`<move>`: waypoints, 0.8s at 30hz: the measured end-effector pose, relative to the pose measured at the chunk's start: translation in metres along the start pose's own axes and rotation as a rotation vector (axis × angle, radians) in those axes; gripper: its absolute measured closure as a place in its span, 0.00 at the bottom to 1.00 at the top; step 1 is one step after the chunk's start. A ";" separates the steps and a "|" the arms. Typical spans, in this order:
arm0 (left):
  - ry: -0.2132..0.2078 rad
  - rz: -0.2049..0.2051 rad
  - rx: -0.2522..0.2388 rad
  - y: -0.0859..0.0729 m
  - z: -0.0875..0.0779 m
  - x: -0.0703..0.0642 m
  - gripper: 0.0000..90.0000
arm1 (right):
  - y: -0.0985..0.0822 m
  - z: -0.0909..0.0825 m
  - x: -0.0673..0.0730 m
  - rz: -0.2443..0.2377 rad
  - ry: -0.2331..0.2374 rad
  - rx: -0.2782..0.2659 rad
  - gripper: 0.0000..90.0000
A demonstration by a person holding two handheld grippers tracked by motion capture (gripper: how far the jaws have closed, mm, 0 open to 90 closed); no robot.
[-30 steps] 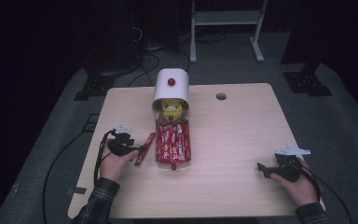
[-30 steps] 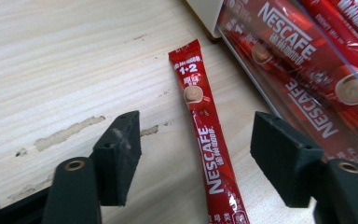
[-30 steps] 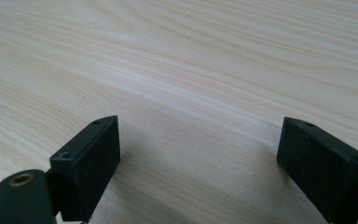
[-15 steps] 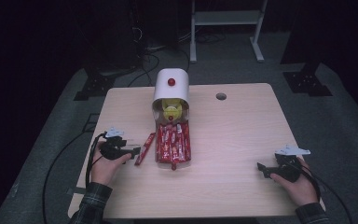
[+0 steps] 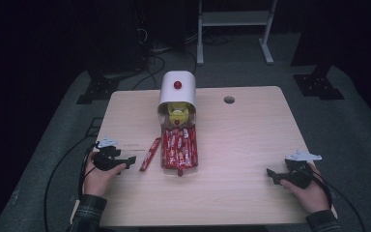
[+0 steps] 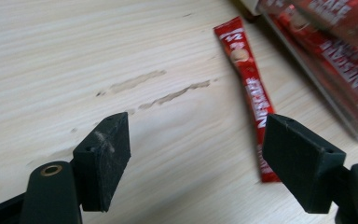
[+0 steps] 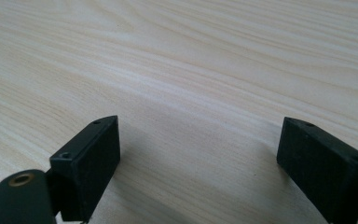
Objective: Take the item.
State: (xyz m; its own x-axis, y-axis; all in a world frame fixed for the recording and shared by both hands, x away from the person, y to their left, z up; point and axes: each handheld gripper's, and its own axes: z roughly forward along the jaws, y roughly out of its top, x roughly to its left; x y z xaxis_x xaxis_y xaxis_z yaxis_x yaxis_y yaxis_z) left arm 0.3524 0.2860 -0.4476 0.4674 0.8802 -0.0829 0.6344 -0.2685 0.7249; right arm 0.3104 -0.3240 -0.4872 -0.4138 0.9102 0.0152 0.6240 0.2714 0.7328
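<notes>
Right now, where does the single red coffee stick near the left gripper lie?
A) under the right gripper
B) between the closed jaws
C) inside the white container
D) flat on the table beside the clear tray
D: the single red stick lies flat on the table, just left of the clear tray, with the left gripper open and apart from it.

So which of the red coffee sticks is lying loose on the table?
The single stick left of the clear tray, nearest the left gripper; all others are packed inside that tray.
</notes>
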 end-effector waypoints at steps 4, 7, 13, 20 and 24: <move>0.009 -0.007 0.013 -0.007 -0.001 0.006 0.25 | 0.000 0.000 0.000 0.000 0.000 0.000 0.13; 0.016 -0.008 0.023 -0.013 -0.001 0.010 0.24 | 0.000 0.000 0.000 0.000 0.000 0.000 0.13; 0.034 -0.022 0.028 -0.024 -0.003 0.018 0.24 | 0.000 0.000 0.000 -0.002 0.000 -0.002 0.13; 0.041 -0.013 0.038 -0.035 -0.004 0.022 0.22 | 0.000 0.000 0.000 -0.003 -0.001 -0.002 0.13; 0.059 0.016 0.047 -0.036 -0.003 0.019 0.19 | 0.000 0.000 0.000 -0.003 -0.001 -0.002 0.14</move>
State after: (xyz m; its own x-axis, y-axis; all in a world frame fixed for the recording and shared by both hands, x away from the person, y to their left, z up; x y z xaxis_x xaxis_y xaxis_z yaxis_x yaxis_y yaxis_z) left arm 0.3368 0.3140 -0.4733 0.4417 0.8966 -0.0301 0.6556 -0.2997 0.6930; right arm 0.3105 -0.3241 -0.4872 -0.4152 0.9096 0.0125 0.6216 0.2737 0.7340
